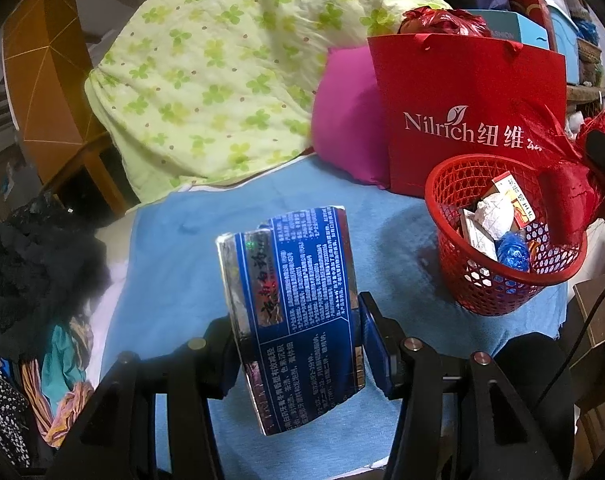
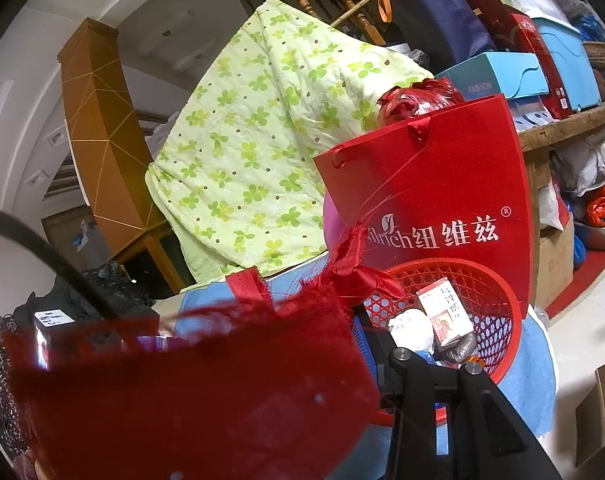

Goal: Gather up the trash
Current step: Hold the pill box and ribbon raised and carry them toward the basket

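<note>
My left gripper (image 1: 298,328) is shut on a flattened blue box with white Chinese print (image 1: 298,304) and holds it upright above the blue cloth (image 1: 182,264). A red mesh basket (image 1: 498,288) stands to its right, holding small boxes, crumpled white paper and a blue wrapper. My right gripper (image 2: 302,344) is shut on a frayed red cloth (image 2: 206,376) that hangs over its left finger and hides it. It hovers just left of the basket (image 2: 498,320). The red cloth also shows over the basket's far rim in the left wrist view (image 1: 562,196).
A red Nilrich paper bag (image 1: 474,112) stands behind the basket, with a pink cushion (image 1: 346,116) and a green floral quilt (image 1: 222,72) further back. Dark clothes (image 1: 34,264) lie at left. Boxes and clutter (image 2: 542,60) fill shelves at right.
</note>
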